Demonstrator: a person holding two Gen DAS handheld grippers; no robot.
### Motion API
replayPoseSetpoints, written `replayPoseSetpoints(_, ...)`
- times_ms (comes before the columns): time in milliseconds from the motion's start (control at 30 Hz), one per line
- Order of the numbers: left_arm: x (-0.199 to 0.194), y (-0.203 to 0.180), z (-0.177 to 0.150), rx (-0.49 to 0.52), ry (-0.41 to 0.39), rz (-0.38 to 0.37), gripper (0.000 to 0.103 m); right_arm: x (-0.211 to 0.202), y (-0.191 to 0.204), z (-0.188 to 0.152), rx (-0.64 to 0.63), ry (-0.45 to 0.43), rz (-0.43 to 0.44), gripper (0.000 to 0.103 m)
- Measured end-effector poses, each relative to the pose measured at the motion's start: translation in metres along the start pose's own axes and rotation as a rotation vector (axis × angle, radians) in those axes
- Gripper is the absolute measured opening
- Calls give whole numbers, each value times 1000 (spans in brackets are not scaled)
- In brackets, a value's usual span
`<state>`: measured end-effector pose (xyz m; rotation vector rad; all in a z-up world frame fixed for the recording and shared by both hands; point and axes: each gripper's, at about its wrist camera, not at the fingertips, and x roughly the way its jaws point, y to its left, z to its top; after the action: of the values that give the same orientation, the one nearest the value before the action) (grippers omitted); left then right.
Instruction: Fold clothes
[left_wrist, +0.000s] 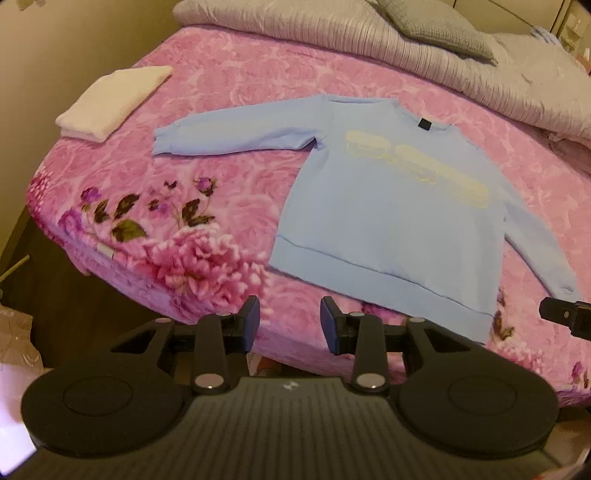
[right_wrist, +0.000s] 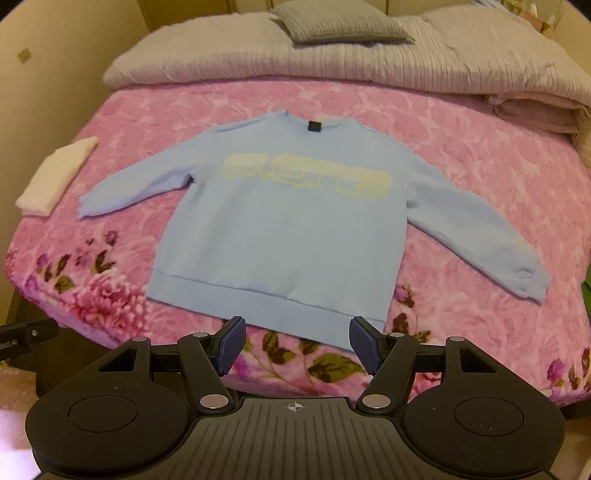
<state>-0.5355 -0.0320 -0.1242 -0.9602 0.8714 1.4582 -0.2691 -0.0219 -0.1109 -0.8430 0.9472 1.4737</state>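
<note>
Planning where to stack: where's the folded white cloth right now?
The folded white cloth lies at the pink floral blanket's left edge, just beyond the light blue sweatshirt's left sleeve cuff, not touching it.

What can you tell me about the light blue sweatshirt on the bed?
The light blue sweatshirt lies flat, front up, on the pink floral blanket. It looks like soft fleece. It has pale yellow lettering across the chest, a dark tag at the neck, a wide hem band and cuffed sleeves. Both sleeves are spread outward and it is not yet folded. Only the blanket touches it.
</note>
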Motion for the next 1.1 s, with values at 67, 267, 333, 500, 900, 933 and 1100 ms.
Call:
replayPoseSetpoints(67, 14, 6, 22, 29, 4, -13, 31, 12, 3, 13, 33, 10, -11, 66)
replayPoseSetpoints(267, 45, 24, 91, 120, -7, -54, 31, 45, 17, 61, 141, 21, -42, 66)
replayPoseSetpoints(333, 55, 32, 113, 154, -8, -66, 31, 55, 23, 78, 179, 23, -54, 66)
replayPoseSetpoints(500, 80, 50, 152, 197, 14, -89, 32, 76, 39, 114, 258, 21, -93, 66)
replayPoseSetpoints(900, 138, 54, 172, 184, 63, -75, 32, 121, 40, 126, 270, 61, -161, 66)
replayPoseSetpoints(933, 143, 52, 169, 174, 60, -76, 32, 126, 36, 123, 261, 58, -162, 66)
replayPoseSetpoints(1100, 189, 47, 127, 45, 40, -99, 35, 168, 8, 100, 192, 27, -150, 66)
